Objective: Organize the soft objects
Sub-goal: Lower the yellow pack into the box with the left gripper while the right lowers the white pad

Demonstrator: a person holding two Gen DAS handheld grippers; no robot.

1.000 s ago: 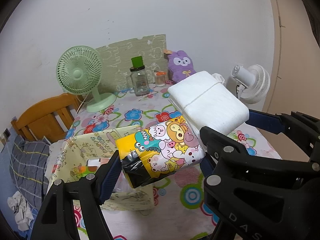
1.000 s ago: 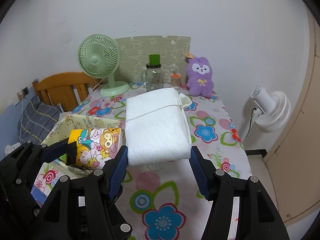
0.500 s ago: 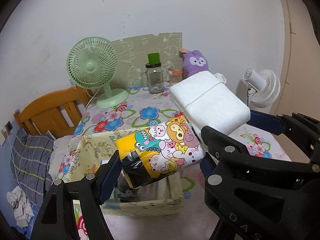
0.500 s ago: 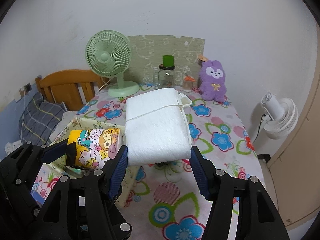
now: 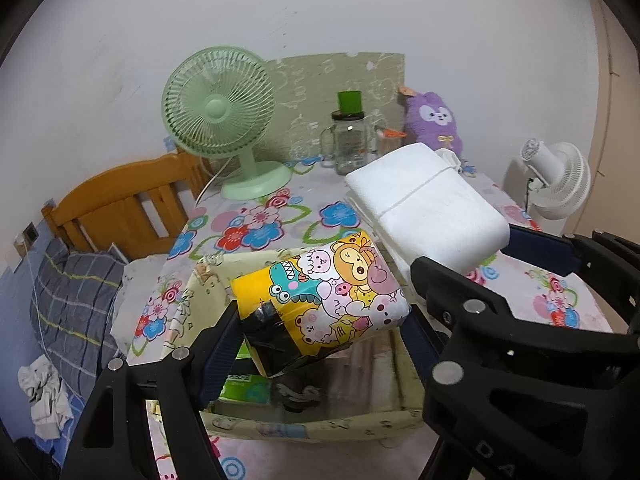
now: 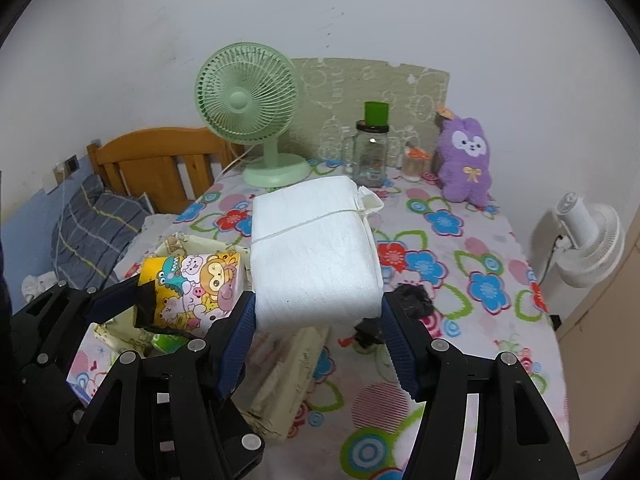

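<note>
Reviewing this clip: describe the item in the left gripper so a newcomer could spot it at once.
Find the flowered table, then the pale fabric bin at its near left. Above the bin, the left gripper clamps a cartoon-animal pack, yellow with black tape, unlike the plain white bundle beside it.

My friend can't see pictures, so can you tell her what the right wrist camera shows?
The right gripper holds a white tied bundle above a flowery table. Beside it the left gripper holds a cartoon-animal pack over a pale fabric basket. A green fan, a jar and a purple plush bunny stand behind.
</note>
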